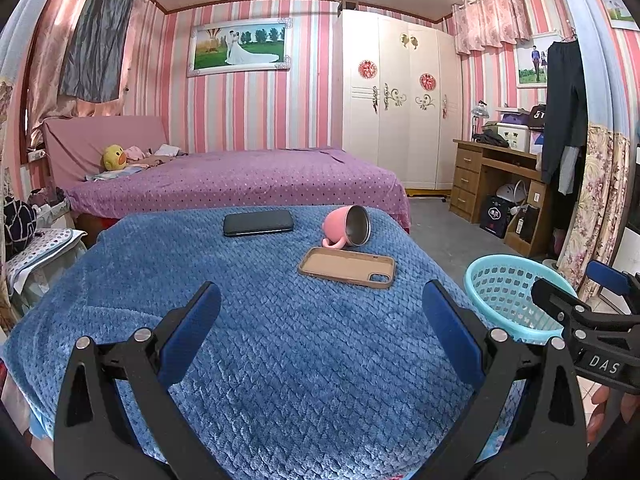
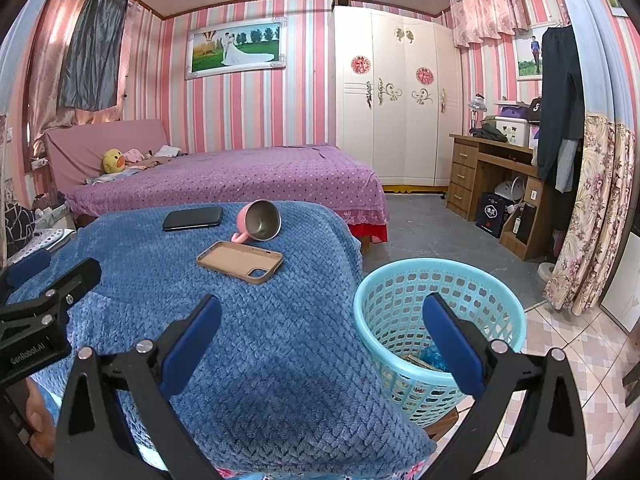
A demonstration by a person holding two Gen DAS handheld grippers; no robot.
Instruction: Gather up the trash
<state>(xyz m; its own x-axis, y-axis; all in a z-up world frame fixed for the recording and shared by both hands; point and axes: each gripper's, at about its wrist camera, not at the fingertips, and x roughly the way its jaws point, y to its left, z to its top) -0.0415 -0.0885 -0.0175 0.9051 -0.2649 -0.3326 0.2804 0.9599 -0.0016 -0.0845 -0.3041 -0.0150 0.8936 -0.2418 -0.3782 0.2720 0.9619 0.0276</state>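
Left claw (image 1: 320,320) hangs released above the blue-blanketed surface (image 1: 280,360), fingers spread wide, grasping nothing. Farther along the blanket lies a black phone (image 1: 258,223); right of it a pink mug (image 1: 347,227) rests tipped on its side, just behind a tan phone case (image 1: 347,267) lying open-side up. Right claw (image 2: 322,330) is likewise released and empty, poised over the surface's right edge. The turquoise basket (image 2: 400,276) stands beside that edge, with wrappers (image 2: 424,358) at its bottom.

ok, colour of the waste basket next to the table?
Light turquoise, with a perforated wall: basket. It shows best in the right wrist view.
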